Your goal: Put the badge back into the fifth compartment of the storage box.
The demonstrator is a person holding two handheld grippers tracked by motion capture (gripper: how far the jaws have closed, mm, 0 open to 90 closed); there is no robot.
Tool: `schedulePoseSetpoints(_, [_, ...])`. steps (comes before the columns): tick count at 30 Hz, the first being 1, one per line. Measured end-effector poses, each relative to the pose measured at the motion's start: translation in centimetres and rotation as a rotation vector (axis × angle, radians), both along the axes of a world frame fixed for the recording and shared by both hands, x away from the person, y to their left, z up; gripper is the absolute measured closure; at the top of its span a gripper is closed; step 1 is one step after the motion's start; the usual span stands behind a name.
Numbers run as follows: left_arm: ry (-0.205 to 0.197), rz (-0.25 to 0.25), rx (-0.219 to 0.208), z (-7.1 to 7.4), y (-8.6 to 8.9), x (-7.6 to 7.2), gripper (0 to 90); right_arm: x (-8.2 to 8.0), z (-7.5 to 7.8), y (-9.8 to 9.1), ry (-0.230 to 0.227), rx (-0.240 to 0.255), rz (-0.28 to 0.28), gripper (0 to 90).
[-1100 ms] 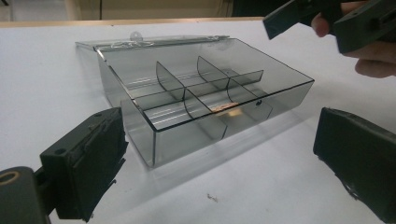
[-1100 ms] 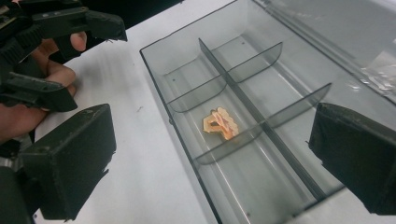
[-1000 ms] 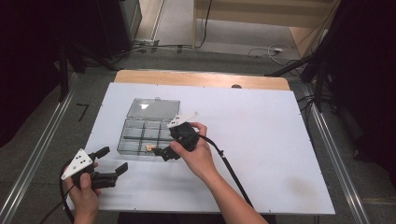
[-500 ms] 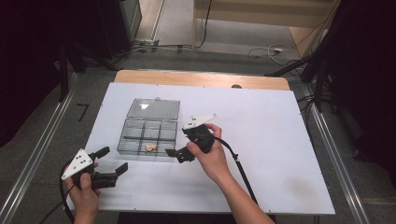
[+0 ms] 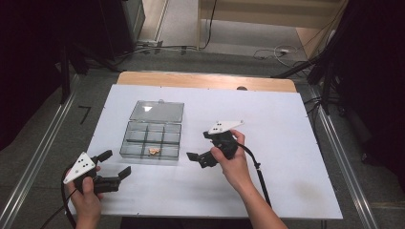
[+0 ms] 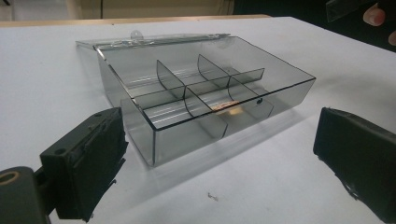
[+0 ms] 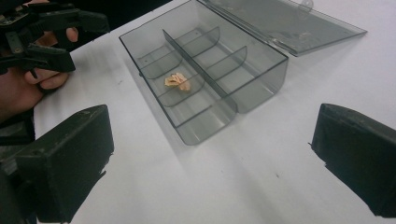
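Observation:
A clear plastic compartment box (image 5: 152, 138) sits left of centre on the white table, its lid (image 5: 157, 111) swung open flat behind it. A small tan piece (image 5: 154, 151) lies in the near middle compartment, also visible in my gripper views (image 6: 225, 106) (image 7: 177, 81). My left gripper (image 5: 116, 162) is open near the front left corner of the table, its jaws toward the box (image 6: 205, 93). My right gripper (image 5: 197, 145) is open just right of the box (image 7: 205, 70), with nothing between its jaws. The left gripper (image 7: 51, 35) shows beyond the box in the right gripper view.
A wooden strip (image 5: 205, 81) borders the table's far edge. The right gripper's cable (image 5: 258, 176) trails toward the front edge. Bare white table (image 5: 286, 143) stretches to the right. Metal rails (image 5: 334, 143) run along both sides, and cables lie on the floor behind.
My right gripper drew back to the right from the box's near edge. The tan piece now lies uncovered in its compartment. The left gripper held still.

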State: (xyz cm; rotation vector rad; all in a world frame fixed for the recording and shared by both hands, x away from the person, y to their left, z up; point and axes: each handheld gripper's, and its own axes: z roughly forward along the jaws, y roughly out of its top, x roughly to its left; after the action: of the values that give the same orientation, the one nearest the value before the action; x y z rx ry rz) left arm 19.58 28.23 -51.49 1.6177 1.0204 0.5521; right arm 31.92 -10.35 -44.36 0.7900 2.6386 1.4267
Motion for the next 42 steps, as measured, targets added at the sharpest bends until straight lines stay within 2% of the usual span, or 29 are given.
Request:
schedulePoseSetpoints(16, [0.002, 0.000, 0.011, 0.0, 0.0, 0.0, 3.0, -0.3, -0.4, -4.5, -0.001, 0.009, -0.062, 0.0])
schedulePoseSetpoints(42, [0.002, 0.005, 0.014, 0.0, -0.1, 0.0, 3.0, -0.6, -1.3, -14.2, -0.005, 0.022, -0.226, 0.0])
